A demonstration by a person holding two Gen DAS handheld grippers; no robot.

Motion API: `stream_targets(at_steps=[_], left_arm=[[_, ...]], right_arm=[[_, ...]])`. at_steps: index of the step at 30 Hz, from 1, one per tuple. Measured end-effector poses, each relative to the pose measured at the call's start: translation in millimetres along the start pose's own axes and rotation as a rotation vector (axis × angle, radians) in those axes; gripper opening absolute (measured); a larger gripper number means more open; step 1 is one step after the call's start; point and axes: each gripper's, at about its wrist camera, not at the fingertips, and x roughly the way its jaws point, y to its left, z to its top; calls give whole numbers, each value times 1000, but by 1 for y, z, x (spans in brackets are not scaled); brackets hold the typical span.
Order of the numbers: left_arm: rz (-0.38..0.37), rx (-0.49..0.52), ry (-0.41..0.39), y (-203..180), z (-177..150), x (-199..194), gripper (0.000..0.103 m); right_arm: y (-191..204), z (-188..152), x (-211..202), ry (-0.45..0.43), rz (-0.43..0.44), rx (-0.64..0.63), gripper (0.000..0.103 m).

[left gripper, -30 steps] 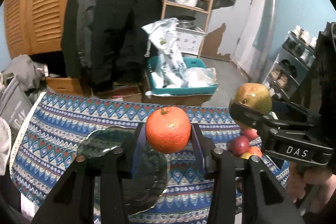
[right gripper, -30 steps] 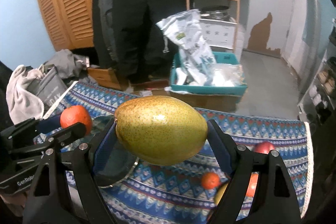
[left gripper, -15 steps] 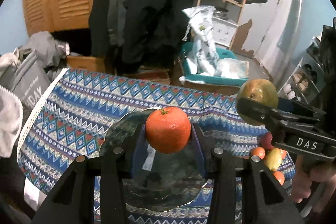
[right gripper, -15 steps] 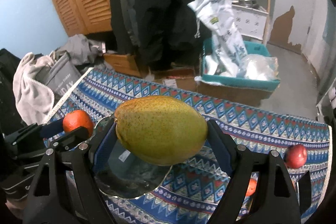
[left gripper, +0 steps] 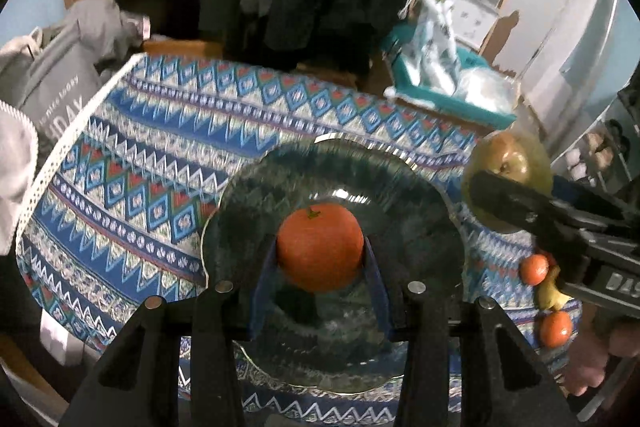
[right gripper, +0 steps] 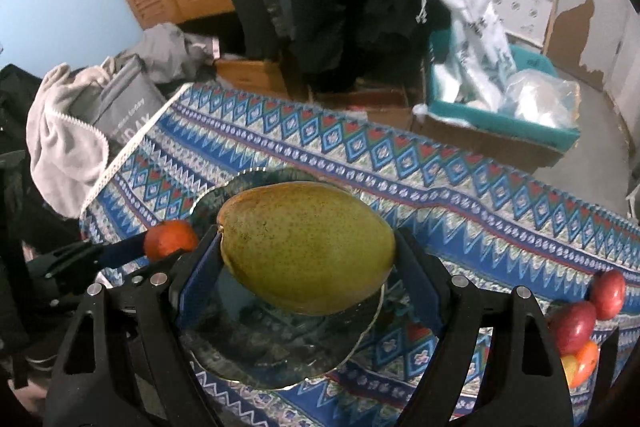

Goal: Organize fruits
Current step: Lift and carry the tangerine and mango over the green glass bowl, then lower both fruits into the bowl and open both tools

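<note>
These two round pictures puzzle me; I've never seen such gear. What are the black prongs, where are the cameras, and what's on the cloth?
No robot here: a person carries a hand-held gripper in each hand, each with a wide-angle camera looking along its two fingers. In the left view, the left hand-held gripper clamps an orange above a dark glass plate. In the right view, the right hand-held gripper clamps a mango over that plate. Each view also catches the other gripper. The plate lies on a patterned blue cloth; more small fruit sits at the cloth's right edge.
</note>
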Motion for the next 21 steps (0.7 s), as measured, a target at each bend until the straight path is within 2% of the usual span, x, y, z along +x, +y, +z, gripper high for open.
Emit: stream_targets(at_steps=[3, 12, 18, 21], left_arm=[[26, 6, 45, 0, -7, 12, 44], [32, -19, 138, 8, -14, 34, 45], [35, -40, 133, 11, -14, 31, 45], [41, -43, 130, 12, -13, 28, 49]], right_arm=[[2, -4, 10, 23, 1, -9, 83], [1, -18, 33, 95, 1, -17, 83], [-5, -26, 43, 137, -4, -3, 83], [-7, -28, 46, 146, -2, -3, 83]])
